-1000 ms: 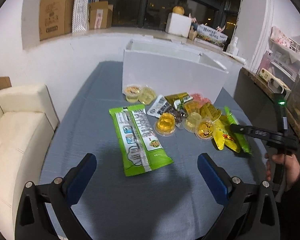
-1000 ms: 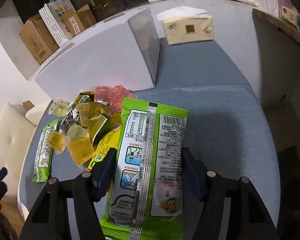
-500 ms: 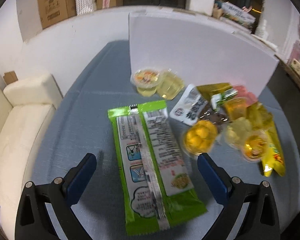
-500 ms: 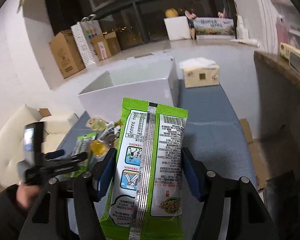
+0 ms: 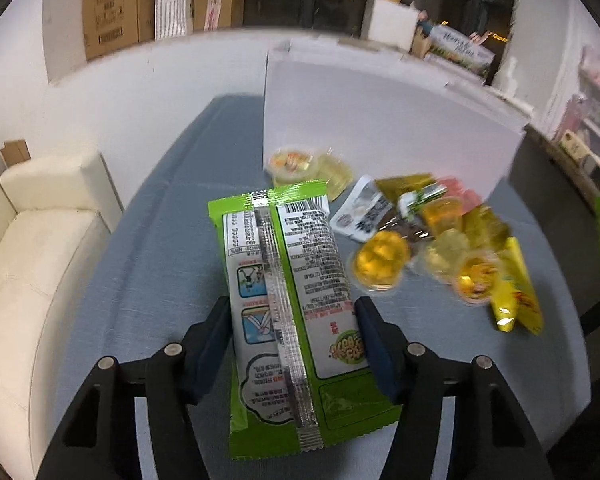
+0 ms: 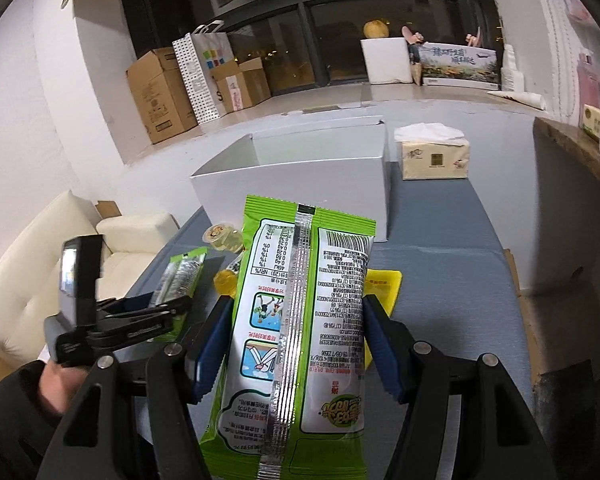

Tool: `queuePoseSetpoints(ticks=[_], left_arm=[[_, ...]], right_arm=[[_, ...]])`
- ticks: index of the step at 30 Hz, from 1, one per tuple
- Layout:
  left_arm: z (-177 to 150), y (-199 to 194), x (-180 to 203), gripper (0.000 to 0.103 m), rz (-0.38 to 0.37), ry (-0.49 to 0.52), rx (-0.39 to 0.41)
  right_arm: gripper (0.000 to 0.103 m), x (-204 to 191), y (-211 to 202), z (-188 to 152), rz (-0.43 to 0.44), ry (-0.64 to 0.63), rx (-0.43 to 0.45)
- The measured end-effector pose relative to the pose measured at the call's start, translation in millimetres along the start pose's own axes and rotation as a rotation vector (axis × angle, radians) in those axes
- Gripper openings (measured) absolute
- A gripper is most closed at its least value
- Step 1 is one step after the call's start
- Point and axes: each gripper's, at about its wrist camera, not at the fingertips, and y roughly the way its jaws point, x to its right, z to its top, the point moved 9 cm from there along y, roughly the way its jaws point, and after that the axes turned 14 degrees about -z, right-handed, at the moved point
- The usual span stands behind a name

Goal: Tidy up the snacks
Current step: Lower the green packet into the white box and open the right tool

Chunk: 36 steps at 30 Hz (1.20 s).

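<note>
My left gripper (image 5: 294,346) is shut on a green snack bag (image 5: 288,292) that lies on the blue-grey table (image 5: 152,264). My right gripper (image 6: 296,344) is shut on a second green snack bag (image 6: 300,320) and holds it in the air in front of the open white box (image 6: 300,172). A pile of jelly cups and small packets (image 5: 432,236) lies to the right of the left bag, with a yellow packet (image 5: 516,296) at its edge. The left gripper also shows in the right wrist view (image 6: 140,316).
The white box (image 5: 380,120) stands at the back of the table. A tissue pack (image 6: 434,156) sits right of it. A cream sofa (image 5: 28,248) is to the left. Cardboard boxes (image 6: 160,92) line the window sill. A dark counter (image 6: 572,160) is to the right.
My left gripper came down over the green bag on the table and shut on it. My right gripper lifted its green bag higher, above the table.
</note>
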Motion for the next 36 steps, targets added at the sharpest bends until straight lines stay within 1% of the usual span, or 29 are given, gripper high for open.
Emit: queuePoseSetpoints(ticks=[3,7,10,12,14,15,16,18,20,21,23,26,28,29,30,31,32,34,36], left_arm=[[6.9,-24.4,15.3,0.066,-0.018,0.041,0.045],[25.2,-53.0,48.5,0.067,-0.055,0.111,0.097],[45.0,-60.0,64.2,0.067,-0.071,0.164,0.120],[61.6,-61.9,68.1,0.067,-0.079,0.187,0.131],[84.4,-61.1,73.3,0.067,-0.089,0.212,0.148],[95.3,-60.3,74.1,0.067,-0.080,0.230,0.158],[107.6,-58.5,76.1,0.067,-0.069,0.255,0.167],[134.4,-51.3,79.2,0.067,-0.085,0.272,0.174],[164.7,-41.8,81.6,0.067,-0.060,0.323,0.192],[179.6,-33.7,81.8,0.067,-0.046,0.347,0.184],[206.7,-18.2,81.2,0.067,-0.059,0.345,0.174],[241.6,2.9,73.6,0.067,-0.071,0.312,0.167],[255.5,12.6,68.8,0.076,-0.061,0.297,0.166],[262.5,16.4,65.0,0.079,-0.046,0.284,0.177],[265.6,19.0,62.9,0.092,-0.044,0.275,0.184],[269.9,24.1,61.9,0.103,-0.049,0.272,0.184],[272.9,28.9,60.1,0.103,-0.048,0.275,0.185],[272.6,40.1,54.2,0.103,-0.016,0.284,0.149],[266.7,46.6,50.0,0.103,-0.008,0.283,0.127]], right_arm=[[0.069,-7.7,3.9,0.8,0.011,-0.007,-0.007],[0.069,-17.9,7.9,3.8,0.021,-0.022,-0.006],[0.069,-23.3,10.8,14.1,0.021,-0.033,0.006],[0.069,-24.8,12.6,24.8,0.019,-0.042,0.020],[0.069,-25.2,17.2,43.2,0.014,-0.061,0.037],[0.069,-24.1,21.3,54.6,0.011,-0.069,0.043],[0.069,-21.0,26.5,70.1,0.006,-0.062,0.057],[0.069,-16.3,39.1,100.3,0.021,-0.030,0.066],[0.069,-13.9,53.6,124.7,0.029,-0.014,0.055],[0.069,-13.5,61.4,137.4,0.041,-0.006,0.044],[0.069,-10.7,80.3,171.8,0.028,0.006,0.060],[0.069,-9.6,109.6,198.8,0.014,0.008,0.043],[0.069,-5.7,133.5,210.4,-0.002,0.025,-0.017],[0.069,-4.0,140.1,214.3,-0.013,0.028,-0.025],[0.071,-3.2,147.6,220.4,-0.028,0.015,-0.016],[0.074,-2.0,152.5,223.5,-0.045,0.005,-0.011],[0.083,0.2,159.6,225.4,-0.068,-0.001,-0.023],[0.094,6.6,166.6,225.9,-0.088,0.009,-0.037],[0.094,12.9,167.5,223.9,-0.081,0.040,-0.052]])
